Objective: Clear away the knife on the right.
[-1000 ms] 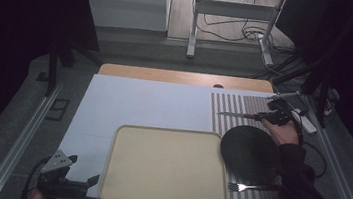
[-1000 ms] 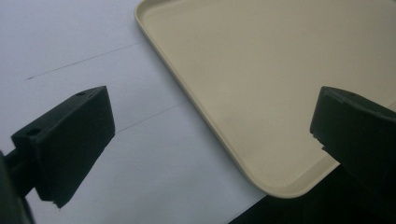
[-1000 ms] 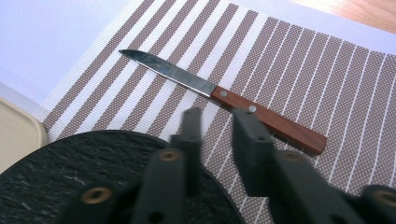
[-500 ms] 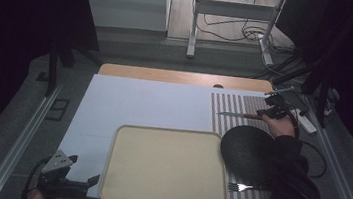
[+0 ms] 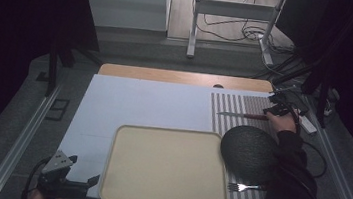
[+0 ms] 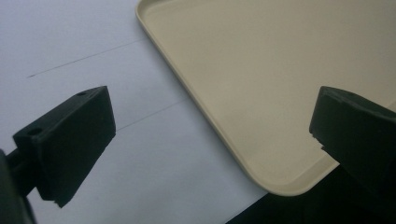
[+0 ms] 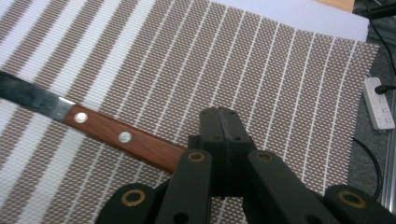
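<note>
A knife (image 5: pixel 241 115) with a brown wooden handle (image 7: pixel 122 137) lies on the striped placemat (image 5: pixel 237 102) at the far right of the table. My right gripper (image 5: pixel 274 109) is at the handle's end, its jaws pressed together (image 7: pixel 224 122) with only a thin seam between them. The handle's tip is hidden under the jaws, so contact cannot be judged. My left gripper (image 5: pixel 89 181) is at the table's front left. It stands open (image 6: pixel 210 140) over the near left corner of the beige tray (image 6: pixel 261 84).
A dark round plate (image 5: pixel 251 153) sits on the placemat to the right of the tray (image 5: pixel 111 172), with a fork (image 5: pixel 244 187) in front of it. A white power strip (image 7: pixel 379 102) and cables lie off the table's right edge.
My right gripper has shifted slightly toward the far side of the table. The knife lies where it was. The left gripper has not moved.
</note>
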A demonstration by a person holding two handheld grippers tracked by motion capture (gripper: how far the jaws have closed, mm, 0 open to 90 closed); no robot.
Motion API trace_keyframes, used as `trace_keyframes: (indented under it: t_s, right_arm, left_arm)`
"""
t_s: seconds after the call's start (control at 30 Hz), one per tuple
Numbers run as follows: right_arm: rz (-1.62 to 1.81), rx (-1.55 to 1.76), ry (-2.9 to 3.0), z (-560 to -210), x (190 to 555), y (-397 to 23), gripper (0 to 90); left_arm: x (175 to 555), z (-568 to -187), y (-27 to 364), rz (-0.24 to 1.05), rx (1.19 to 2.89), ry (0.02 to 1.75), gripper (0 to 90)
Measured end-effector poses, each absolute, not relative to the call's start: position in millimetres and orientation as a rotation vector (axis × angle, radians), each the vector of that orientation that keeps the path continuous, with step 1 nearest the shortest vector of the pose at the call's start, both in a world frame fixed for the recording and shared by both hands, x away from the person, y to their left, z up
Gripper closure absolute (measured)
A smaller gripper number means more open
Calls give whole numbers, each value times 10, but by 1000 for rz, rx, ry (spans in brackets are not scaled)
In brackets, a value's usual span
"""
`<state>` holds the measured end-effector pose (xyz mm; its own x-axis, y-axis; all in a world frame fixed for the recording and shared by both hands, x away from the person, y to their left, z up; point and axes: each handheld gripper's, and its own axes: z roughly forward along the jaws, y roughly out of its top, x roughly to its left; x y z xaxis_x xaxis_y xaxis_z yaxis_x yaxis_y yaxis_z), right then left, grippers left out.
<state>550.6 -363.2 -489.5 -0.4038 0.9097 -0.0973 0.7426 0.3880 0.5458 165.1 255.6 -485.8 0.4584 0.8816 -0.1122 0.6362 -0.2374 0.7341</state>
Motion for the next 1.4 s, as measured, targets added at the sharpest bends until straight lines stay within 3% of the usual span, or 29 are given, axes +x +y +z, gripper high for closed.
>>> trace_keyframes:
  t_s: [1.27,1.4]
  right_arm:
    - [594,1390,2376,-4885,5078,-3572,898]
    - [630,1375,2340,-4800,5065,-3562,795]
  left_arm:
    - [1638,-4855,2544,436,1984,1251,5]
    - [1637,-4855,2543,437,1986,1250,5]
